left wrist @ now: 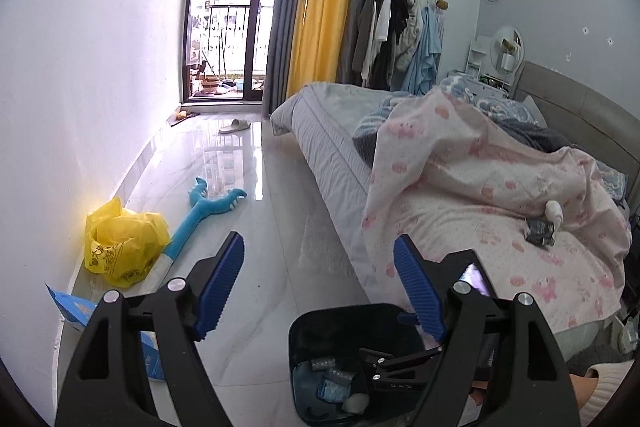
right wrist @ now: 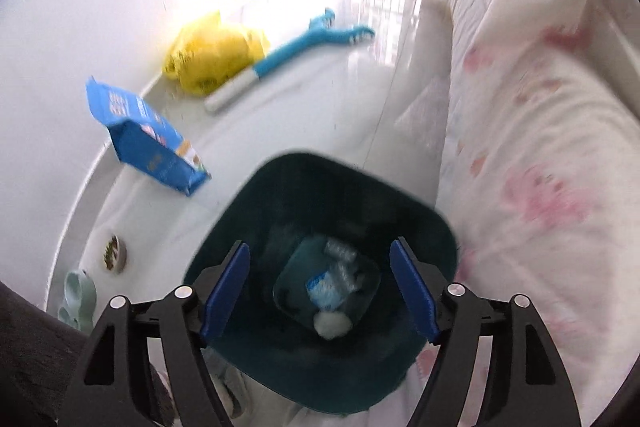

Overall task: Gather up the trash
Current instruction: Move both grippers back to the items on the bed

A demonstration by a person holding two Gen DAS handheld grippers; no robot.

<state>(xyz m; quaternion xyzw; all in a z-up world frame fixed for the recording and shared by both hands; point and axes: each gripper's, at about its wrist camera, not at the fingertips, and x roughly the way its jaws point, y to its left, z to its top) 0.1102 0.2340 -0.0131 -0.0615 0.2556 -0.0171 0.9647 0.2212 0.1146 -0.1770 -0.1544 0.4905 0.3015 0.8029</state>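
**Both claws spread, trash lying in the bin**

Your left claw (left wrist: pixel 320 283) fills the bottom of the left wrist view, its blue pads (left wrist: pixel 222 287) set wide apart with nothing between them. Just past it, low in the picture, the dark bin (left wrist: pixel 340 323) stands on the floor (left wrist: pixel 256 227) beside the bed (left wrist: pixel 332 163). Your right claw (left wrist: pixel 404 359) shows over the bin's mouth. Down inside lie a clear crumpled plastic piece (left wrist: pixel 328 367), a blue and white wrapper (left wrist: pixel 330 389) and a white wad (left wrist: pixel 356 403). On the pink bedcover (left wrist: pixel 500 187), well apart from the bin, lie a dark wrapper (left wrist: pixel 540 231) and a second white wad (left wrist: pixel 554 209), the two touching. Along the wall sit a yellow bag (left wrist: pixel 120 243), a blue plush toy (left wrist: pixel 204 207) just beside it, and a blue box (left wrist: pixel 76 311) nearer you. A slipper (left wrist: pixel 234 126) lies far off by the balcony door (left wrist: pixel 228 7).

From the right wrist view, which is blurred, your right claw (right wrist: pixel 320 291) hangs directly above the bin (right wrist: pixel 320 195), pads (right wrist: pixel 226 291) spread and empty. Through the gap you look at the bin's bottom: the clear plastic (right wrist: pixel 340 255), the blue and white wrapper (right wrist: pixel 324 287) and the white wad (right wrist: pixel 332 323) lie close together there. The blue box (right wrist: pixel 148 139) lies tipped on the floor left of the bin, with the yellow bag (right wrist: pixel 212 55) and plush toy (right wrist: pixel 304 43) beyond it. The pink bedcover (right wrist: pixel 540 147) runs down the right side.
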